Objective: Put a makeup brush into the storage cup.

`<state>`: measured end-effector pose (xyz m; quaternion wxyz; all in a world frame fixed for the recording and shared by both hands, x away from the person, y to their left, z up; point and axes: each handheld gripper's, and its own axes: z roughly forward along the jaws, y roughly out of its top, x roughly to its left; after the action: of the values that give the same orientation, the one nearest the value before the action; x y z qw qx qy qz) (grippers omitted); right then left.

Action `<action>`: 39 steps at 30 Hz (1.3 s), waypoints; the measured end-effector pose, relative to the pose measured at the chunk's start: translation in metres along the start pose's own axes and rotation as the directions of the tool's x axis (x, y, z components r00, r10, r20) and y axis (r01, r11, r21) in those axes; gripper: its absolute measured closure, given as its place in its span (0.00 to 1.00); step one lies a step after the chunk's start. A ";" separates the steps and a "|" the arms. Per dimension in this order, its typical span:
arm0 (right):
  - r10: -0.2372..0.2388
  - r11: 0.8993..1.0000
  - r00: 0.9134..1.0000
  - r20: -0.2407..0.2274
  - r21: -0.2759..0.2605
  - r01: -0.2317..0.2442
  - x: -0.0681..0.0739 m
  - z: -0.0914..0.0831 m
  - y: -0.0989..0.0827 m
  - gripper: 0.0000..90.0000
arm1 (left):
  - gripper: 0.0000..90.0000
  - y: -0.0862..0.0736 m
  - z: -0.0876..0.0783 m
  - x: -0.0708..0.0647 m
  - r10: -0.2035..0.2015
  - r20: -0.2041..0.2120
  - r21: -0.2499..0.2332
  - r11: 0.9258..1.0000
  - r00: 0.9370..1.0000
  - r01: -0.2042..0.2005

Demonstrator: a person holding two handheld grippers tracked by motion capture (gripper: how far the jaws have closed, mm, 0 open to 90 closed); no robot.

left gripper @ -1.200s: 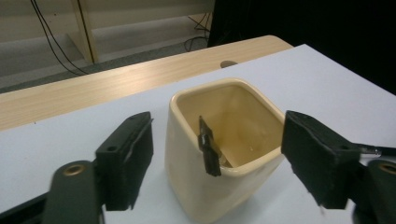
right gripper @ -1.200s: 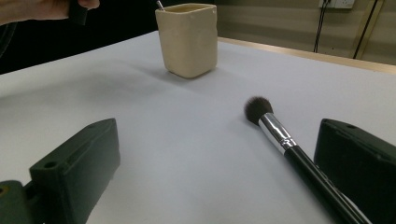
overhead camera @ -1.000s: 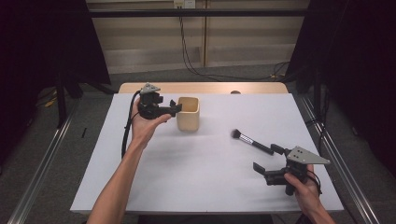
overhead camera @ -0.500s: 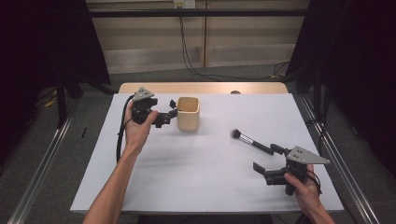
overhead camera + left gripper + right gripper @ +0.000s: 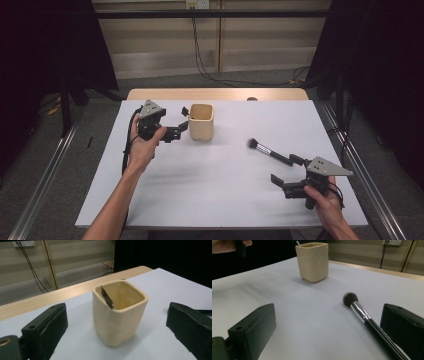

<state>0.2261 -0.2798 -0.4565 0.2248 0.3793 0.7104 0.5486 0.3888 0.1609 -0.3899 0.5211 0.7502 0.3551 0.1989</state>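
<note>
A cream square cup (image 5: 201,121) stands upright at the back left of the white table (image 5: 210,195). A thin metal tool (image 5: 107,298) leans inside the cup (image 5: 120,315) against its rim. My left gripper (image 5: 181,121) hovers just left of the cup, open, with nothing between its jaws; in its own view the left gripper (image 5: 116,322) frames the cup. A black makeup brush (image 5: 267,150) lies flat on the right, bristles toward the cup. My right gripper (image 5: 287,171) sits open at the brush's handle end. In the right gripper view, the brush (image 5: 362,312) runs beside the right jaw, and the cup (image 5: 313,261) stands beyond.
A bare wooden strip (image 5: 215,94) runs along the table's far edge, with a small dark object (image 5: 252,99) on it. Metal rails and grey floor flank both sides. Cables hang down the back wall. The left hand (image 5: 227,245) shows far off.
My left gripper has drawn back to the left, away from the cup, and opened a gap to it. The right gripper and the brush have stayed put.
</note>
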 end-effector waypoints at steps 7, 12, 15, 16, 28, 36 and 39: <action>0.000 1.000 1.000 -0.002 0.002 0.000 0.000 0.001 0.000 0.00 | 0.06 -0.010 -0.013 -0.002 -0.009 0.017 -0.018 1.000 1.000 0.009; 0.001 1.000 1.000 0.000 0.000 -0.001 0.000 0.001 0.000 0.00 | 0.07 -0.017 -0.021 -0.001 -0.014 0.029 -0.031 0.999 0.999 0.015; 0.002 1.000 1.000 0.002 0.004 -0.002 0.000 0.001 0.000 0.00 | 0.07 -0.020 -0.025 -0.001 -0.019 0.030 -0.041 0.999 0.999 0.020; 0.002 1.000 1.000 0.001 0.004 -0.002 0.000 0.001 0.000 0.00 | 0.07 -0.022 -0.027 -0.001 -0.024 0.039 -0.043 0.999 0.999 0.026; 0.003 1.000 1.000 0.004 0.001 -0.003 0.000 0.000 0.000 0.00 | 0.06 -0.041 -0.048 0.001 -0.030 0.040 -0.084 0.996 0.999 0.034; 0.003 1.000 1.000 0.006 0.001 -0.003 -0.001 0.000 0.000 0.00 | 0.05 -0.055 -0.062 -0.002 -0.038 0.037 -0.101 0.994 0.999 0.042; 0.005 1.000 1.000 0.009 0.001 -0.005 -0.001 0.000 0.000 0.00 | 0.05 -0.059 -0.069 -0.003 -0.038 0.032 -0.107 0.993 0.999 0.041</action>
<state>0.2270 -0.2803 -0.4567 0.2263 0.3837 0.7088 0.5470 0.3215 0.2148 -0.4183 0.5697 0.7168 0.3509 0.1961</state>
